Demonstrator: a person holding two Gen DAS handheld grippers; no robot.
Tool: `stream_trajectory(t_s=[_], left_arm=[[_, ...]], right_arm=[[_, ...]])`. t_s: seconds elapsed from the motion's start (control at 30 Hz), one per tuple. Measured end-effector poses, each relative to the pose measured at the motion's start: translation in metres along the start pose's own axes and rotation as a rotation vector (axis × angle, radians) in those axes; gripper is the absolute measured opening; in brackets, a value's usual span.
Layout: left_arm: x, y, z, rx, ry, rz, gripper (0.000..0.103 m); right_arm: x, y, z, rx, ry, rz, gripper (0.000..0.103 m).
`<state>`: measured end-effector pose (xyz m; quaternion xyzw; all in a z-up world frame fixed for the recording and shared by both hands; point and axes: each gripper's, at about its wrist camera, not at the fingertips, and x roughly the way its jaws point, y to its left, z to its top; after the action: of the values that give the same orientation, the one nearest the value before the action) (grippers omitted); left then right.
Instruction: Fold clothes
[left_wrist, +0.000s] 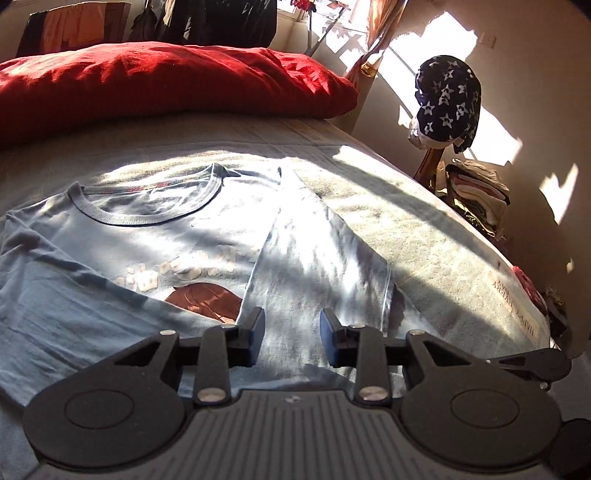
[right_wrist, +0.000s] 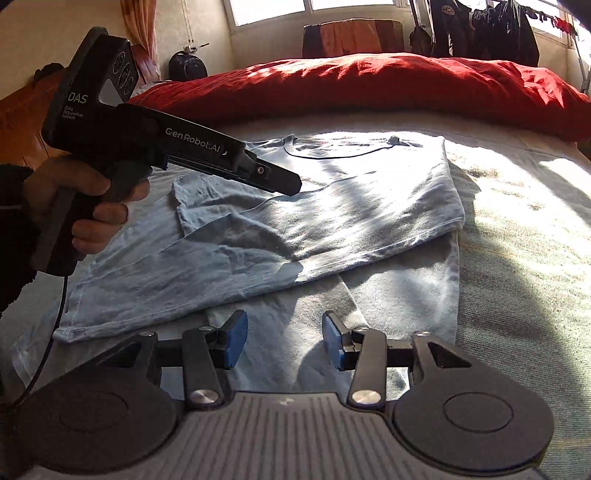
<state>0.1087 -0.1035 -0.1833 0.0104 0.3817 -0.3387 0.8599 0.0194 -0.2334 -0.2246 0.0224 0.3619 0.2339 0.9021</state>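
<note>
The light blue T-shirt (left_wrist: 155, 236) lay flat on the bed cover (left_wrist: 424, 229), front side up, its ribbed collar (left_wrist: 147, 218) toward twelve o'clock and a brown leaf print (left_wrist: 207, 299) below a row of pale letters. One side panel (left_wrist: 317, 266) had been folded inward across the chest, its hemmed edge running from about twelve down to five o'clock in the left wrist view. In the right wrist view the same shirt (right_wrist: 332, 206) showed the folded flap lying diagonally over the body, the lower hem trailing off toward eight o'clock

The left gripper (left_wrist: 292, 338) hung just above the folded panel at six o'clock, jaws parted with bare cloth showing between the blue pads and nothing pinched. The right gripper (right_wrist: 284, 339) stood likewise with its jaws apart over the lower part of the shirt, gripping nothing. From the right wrist camera the left gripper's body was seen at ten o'clock, held by a hand (right_wrist: 92, 206) in a dark sleeve, its nose slanting down over the shirt

Beyond the shirt, at twelve o'clock, lay a red pillow (left_wrist: 166, 81). At two o'clock a star-patterned dark cloth (left_wrist: 448, 103) hung over a chair, with a stack of folded clothes (left_wrist: 476, 192) beneath it
</note>
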Motion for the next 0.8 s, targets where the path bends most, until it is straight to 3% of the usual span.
stream_trajectory(t_s=[0.07,0.13,0.27,0.43,0.6,0.8], left_arm=[[0.013,0.015,-0.002,-0.045,0.012,0.063,0.033],[0.014,0.035,-0.003,-0.134,-0.006,0.046,0.034],[-0.006,0.045,0.007,-0.215,-0.033,0.030,0.034],[-0.010,0.022,0.018,-0.160,-0.030,-0.059,0.041],[0.032,-0.016,0.040,-0.078,-0.009,-0.117,0.041],[0.092,-0.041,0.063,-0.010,0.011,-0.073,0.041]], right_arm=[[-0.001,-0.003,-0.003,0.024,-0.008,0.009,0.050],[-0.001,-0.004,-0.005,0.036,-0.012,0.017,0.052],[-0.002,-0.004,-0.009,0.043,-0.022,0.028,0.055],[-0.005,-0.007,-0.008,0.072,-0.037,0.041,0.055],[-0.011,-0.003,-0.010,0.075,-0.038,0.043,0.059],[-0.020,-0.006,-0.017,0.102,-0.054,0.095,0.060]])
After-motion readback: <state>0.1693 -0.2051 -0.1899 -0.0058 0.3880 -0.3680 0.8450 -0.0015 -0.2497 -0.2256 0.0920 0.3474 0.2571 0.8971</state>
